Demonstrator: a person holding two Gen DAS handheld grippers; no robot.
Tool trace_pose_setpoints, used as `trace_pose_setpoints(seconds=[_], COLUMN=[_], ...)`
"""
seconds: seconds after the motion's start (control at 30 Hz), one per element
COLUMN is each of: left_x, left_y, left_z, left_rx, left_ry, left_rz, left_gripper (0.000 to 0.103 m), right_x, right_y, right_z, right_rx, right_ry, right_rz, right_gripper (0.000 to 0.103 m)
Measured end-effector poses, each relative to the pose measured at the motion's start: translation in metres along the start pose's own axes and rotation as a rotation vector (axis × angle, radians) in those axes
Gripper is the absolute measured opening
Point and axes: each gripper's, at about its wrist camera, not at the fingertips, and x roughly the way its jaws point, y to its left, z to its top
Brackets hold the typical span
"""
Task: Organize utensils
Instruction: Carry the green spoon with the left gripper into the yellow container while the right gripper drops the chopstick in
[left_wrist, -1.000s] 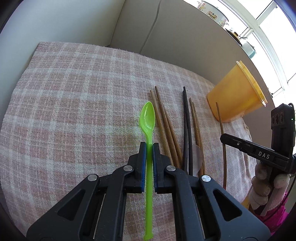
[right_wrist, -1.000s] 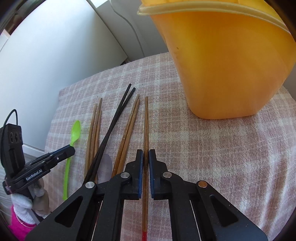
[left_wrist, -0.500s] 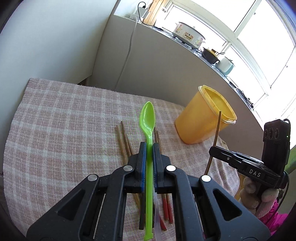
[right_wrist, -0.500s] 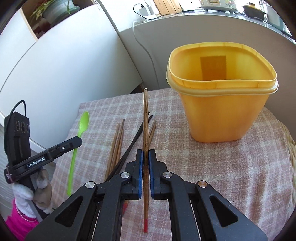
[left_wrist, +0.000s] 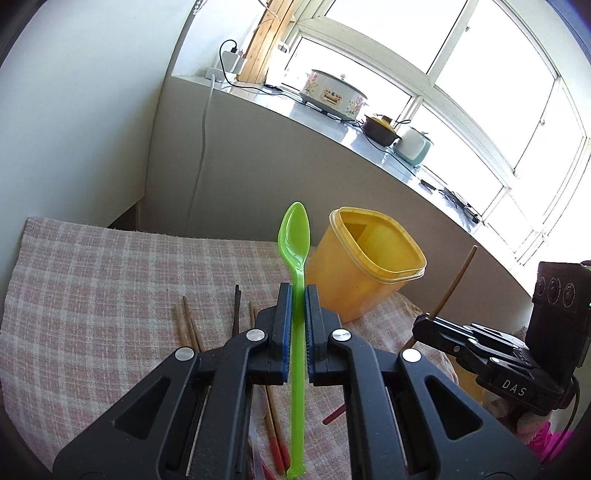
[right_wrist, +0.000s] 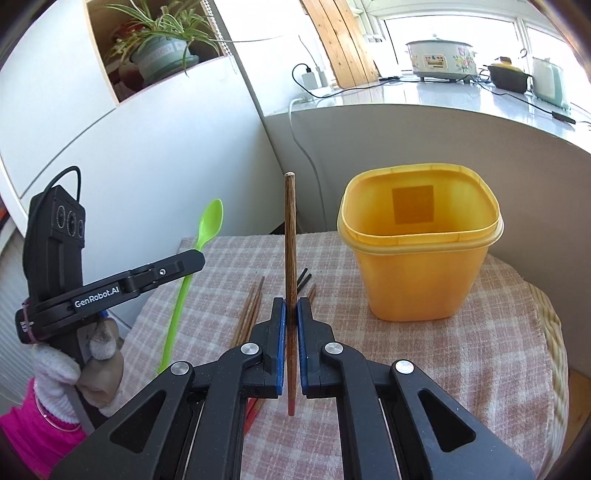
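Note:
My left gripper (left_wrist: 297, 291) is shut on a bright green plastic spoon (left_wrist: 295, 236), held in the air with its bowl pointing forward beside the yellow tub (left_wrist: 364, 273). My right gripper (right_wrist: 291, 306) is shut on a brown wooden chopstick (right_wrist: 290, 229) with a red end, lifted above the cloth, left of the yellow tub (right_wrist: 421, 258). The tub stands upright and looks bare inside. Each view shows the other gripper: the right gripper (left_wrist: 424, 325) with its chopstick (left_wrist: 456, 280), the left gripper (right_wrist: 199, 258) with the spoon (right_wrist: 207, 225). Several chopsticks (left_wrist: 188, 325), wooden and black, lie on the cloth below.
A pink checked cloth (left_wrist: 92, 288) covers the small table (right_wrist: 517, 332), whose edge drops off at right. A grey half wall (left_wrist: 258, 166) stands behind it, with a cord hanging down. Cookers (left_wrist: 332, 96) sit on the sill above. A gloved hand (right_wrist: 92, 354) holds the left gripper.
Both grippers rose off the cloth, lifting the spoon and the chopstick clear. The views tipped up, so the tub's open top, the wall and the window came into sight.

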Motion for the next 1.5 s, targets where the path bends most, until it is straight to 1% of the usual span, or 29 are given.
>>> trace_pose_setpoints(seconds=[0.07,0.27,0.4,0.57,0.67,0.93,1.07,1.27,1.33,1.43,1.5], left_x=[0.014,0.033,0.045,0.062,0.072,0.090,0.100,0.116,0.122,0.133,0.142], left_y=[-0.017,-0.039,-0.056,-0.075,-0.082,-0.097,-0.101,-0.103,-0.104,-0.102,-0.099], left_z=[0.006,0.025,0.037,0.053,0.063,0.085,0.095,0.103,0.105,0.107,0.107], left_rx=[0.003,0.008,0.027,0.054,0.065,0.078,0.084,0.098,0.105,0.097,0.082], left_ry=[-0.009,-0.038,-0.061,-0.085,-0.099,-0.125,-0.146,-0.191,-0.198,-0.194,-0.170], left_rz=[-0.007,-0.046,-0.065,-0.075,-0.079,-0.124,-0.121,-0.084,-0.080,-0.082,-0.095], left_gripper=[0.004,0.004,0.004,0.004,0.004,0.004,0.004,0.004,0.004,0.004,0.004], right_x=[-0.002,-0.024,-0.037,-0.047,-0.053,-0.066,-0.070,-0.065,-0.060,-0.053,-0.048], right_y=[0.006,0.005,-0.003,-0.015,-0.022,-0.037,-0.043,-0.054,-0.061,-0.071,-0.076], right_z=[0.002,0.017,0.030,0.050,0.061,0.094,0.104,0.117,0.119,0.116,0.113], right_rx=[-0.010,-0.024,-0.026,-0.010,-0.001,0.027,0.038,0.041,0.051,0.070,0.081], right_ry=[-0.027,-0.102,-0.143,-0.171,-0.190,-0.270,-0.289,-0.309,-0.303,-0.285,-0.272], right_rz=[-0.004,-0.001,-0.003,-0.001,-0.004,-0.040,-0.052,-0.115,-0.130,-0.143,-0.151], right_gripper=[0.005,0.005,0.005,0.004,0.004,0.004,0.005,0.004,0.005,0.005,0.005])
